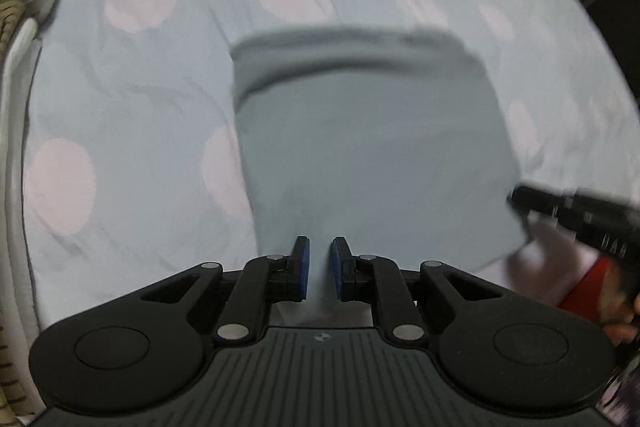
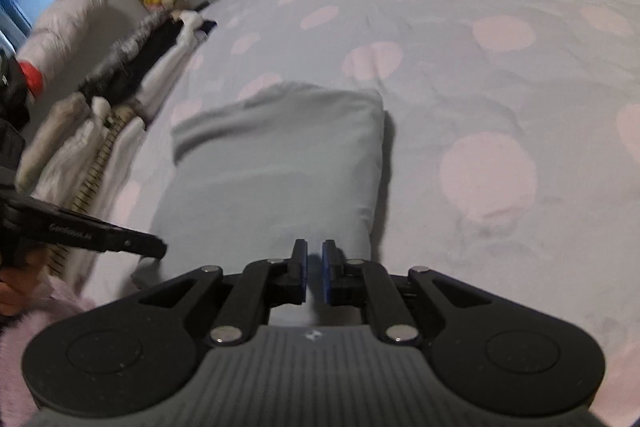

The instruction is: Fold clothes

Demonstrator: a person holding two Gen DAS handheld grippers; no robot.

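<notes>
Garment point(image 1: 360, 131): pale grey, folded into a rough rectangle, lying flat on the bed cover point(image 1: 132, 99) (light blue with pink spots). Its ribbed edge faces far; a near corner pokes out at the near left in the right wrist view. Stack of folded clothes point(image 2: 120, 115) sits along the far left edge of the bed, well apart from the garment.

Left gripper point(image 1: 319, 269): jaws stand slightly apart, a narrow gap between the blue pads. Near edge of the garment shows through the gap, but the pads do not visibly press on it; I read it as not gripping. Right gripper point(image 2: 315, 273): jaws likewise a little apart, nothing pinched, garment edge just beyond the tips. Each gripper also shows in the other's view, at the garment's near corners.

Judged state: fold looks close to finished; both grippers appear to be at the near edge with no hold.

Risks from here:
- Pads may drag the near edge if either hand moves off low, pulling the top layer and opening the fold
- Loose near-left corner may stay untucked, leaving the rectangle uneven
- A regrasp with gaps this narrow could catch only the top layer, or the bed cover with it
- Both views are blurred, so contact at the pads is uncertain
</notes>
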